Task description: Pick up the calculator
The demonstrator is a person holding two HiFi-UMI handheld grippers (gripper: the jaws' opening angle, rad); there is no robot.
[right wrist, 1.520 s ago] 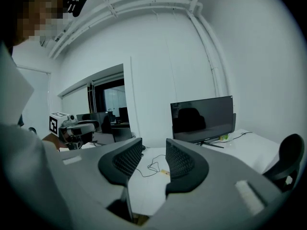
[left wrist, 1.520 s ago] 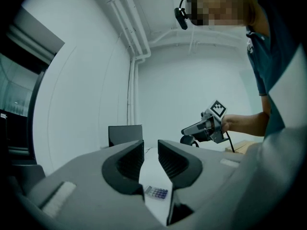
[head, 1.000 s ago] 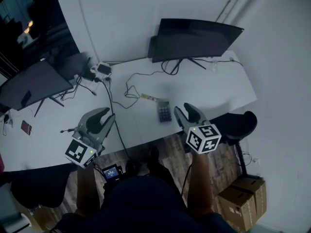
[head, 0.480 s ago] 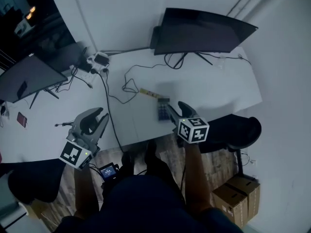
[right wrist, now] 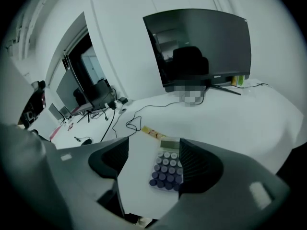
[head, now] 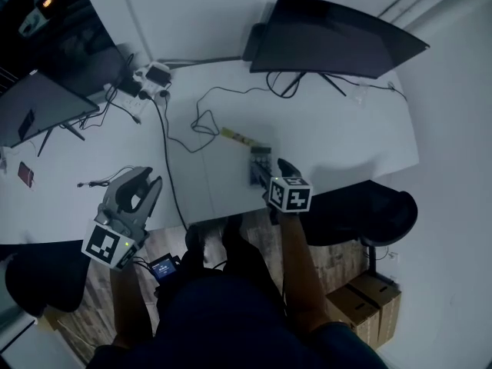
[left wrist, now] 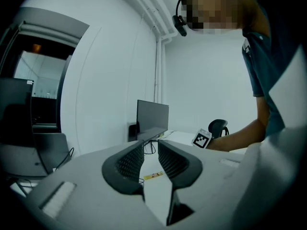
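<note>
**Calculator.** The calculator [right wrist: 167,168] lies flat on the white desk [head: 346,144], close to the desk's near edge. Its round dark keys face up and its display is at the end farthest from the right gripper. In the head view the calculator [head: 259,164] shows just ahead of that gripper's tips.

**Right gripper.** The right gripper [right wrist: 153,153] points steeply down at the desk. Its jaws are opening. The calculator sits in the gap between them, hard against the right-hand jaw and well apart from the left-hand jaw. Nothing is gripped. It cannot be told whether the right-hand jaw touches the calculator's edge. In the head view the right gripper [head: 270,174] is over the desk's near edge, with its marker cube behind the jaws.

**Left gripper.** The left gripper [left wrist: 151,153] is held roughly level, well apart from the calculator. Its jaws stand a narrow gap apart, and nothing is between them. In the head view the left gripper [head: 144,181] is off to the left of the right gripper.

**Surroundings.** Just beyond the calculator, ahead of the right gripper, lies a yellow strip [head: 237,137]. A looped cable [head: 204,121] lies farther ahead. A dark monitor [head: 330,37] stands at the far side of the desk. A black chair [head: 369,214] is to the right of the right gripper.
</note>
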